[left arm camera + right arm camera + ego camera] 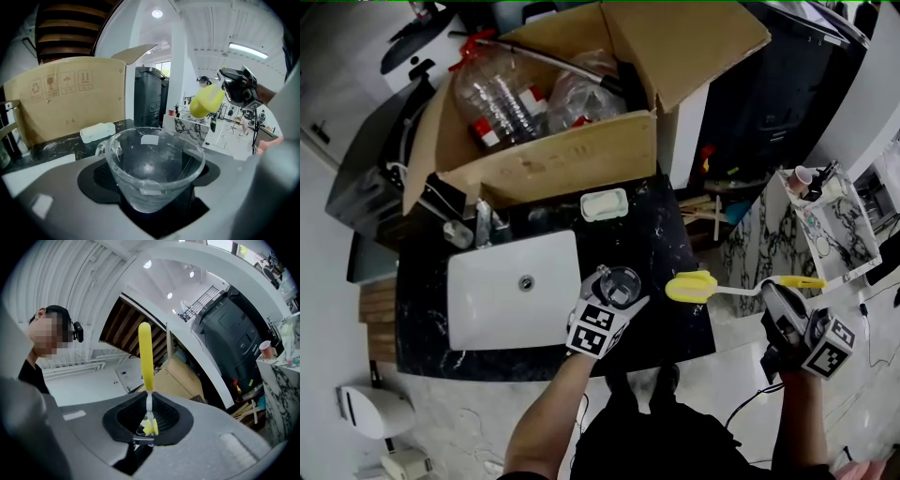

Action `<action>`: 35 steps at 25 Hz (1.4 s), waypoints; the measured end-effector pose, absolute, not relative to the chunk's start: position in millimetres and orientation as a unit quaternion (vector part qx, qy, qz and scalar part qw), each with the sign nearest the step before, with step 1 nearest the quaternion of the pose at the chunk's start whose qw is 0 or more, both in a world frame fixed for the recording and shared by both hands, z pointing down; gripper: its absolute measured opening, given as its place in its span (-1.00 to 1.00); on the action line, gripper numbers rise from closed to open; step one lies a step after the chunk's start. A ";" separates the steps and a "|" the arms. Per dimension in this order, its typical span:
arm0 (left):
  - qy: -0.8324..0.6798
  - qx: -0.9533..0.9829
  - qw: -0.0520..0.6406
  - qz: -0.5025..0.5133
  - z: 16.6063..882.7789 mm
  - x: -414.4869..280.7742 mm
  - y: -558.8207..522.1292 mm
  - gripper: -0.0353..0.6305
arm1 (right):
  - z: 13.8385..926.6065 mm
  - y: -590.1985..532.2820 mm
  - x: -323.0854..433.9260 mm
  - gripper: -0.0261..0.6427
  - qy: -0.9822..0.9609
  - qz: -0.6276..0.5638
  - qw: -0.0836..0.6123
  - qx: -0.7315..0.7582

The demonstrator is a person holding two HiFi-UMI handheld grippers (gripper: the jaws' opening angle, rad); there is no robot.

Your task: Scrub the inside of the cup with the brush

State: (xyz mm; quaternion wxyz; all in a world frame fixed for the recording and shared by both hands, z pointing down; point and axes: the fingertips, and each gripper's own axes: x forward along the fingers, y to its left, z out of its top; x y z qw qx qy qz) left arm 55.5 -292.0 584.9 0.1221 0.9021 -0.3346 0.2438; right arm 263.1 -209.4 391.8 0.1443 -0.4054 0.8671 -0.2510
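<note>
A clear glass cup point(622, 281) with a handle sits between the jaws of my left gripper point(614, 302), which is shut on it just right of the sink. In the left gripper view the cup point(154, 164) fills the gap, mouth tilted toward the camera and empty. My right gripper point(773, 295) is off the counter's right end, shut on the thin handle of a brush point(692, 286). The brush's yellow head points left toward the cup, a short way from it. In the right gripper view the brush point(146, 355) sticks straight out from the shut jaws.
A white sink point(511, 291) is set in the black counter point(675, 234), with a faucet point(483, 223) behind it and a white soap bar point(605, 204). An open cardboard box point(562, 159) of plastic bottles stands at the back. A marble side table point(834, 225) is at the right.
</note>
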 end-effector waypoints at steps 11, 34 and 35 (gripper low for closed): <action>-0.369 0.877 0.131 0.278 593.8 37.1 -285.1 0.41 | 392.9 -202.4 266.6 -0.81 0.879 -0.256 0.154 -0.373; -0.451 0.853 0.138 0.221 521.9 -40.8 -212.6 -0.41 | 394.5 -216.9 199.7 -0.81 0.919 -0.248 0.123 -0.280; -0.454 0.853 0.130 0.224 516.7 -45.8 -208.1 -0.45 | 390.8 -216.6 192.2 -0.81 0.922 -0.243 0.121 -0.276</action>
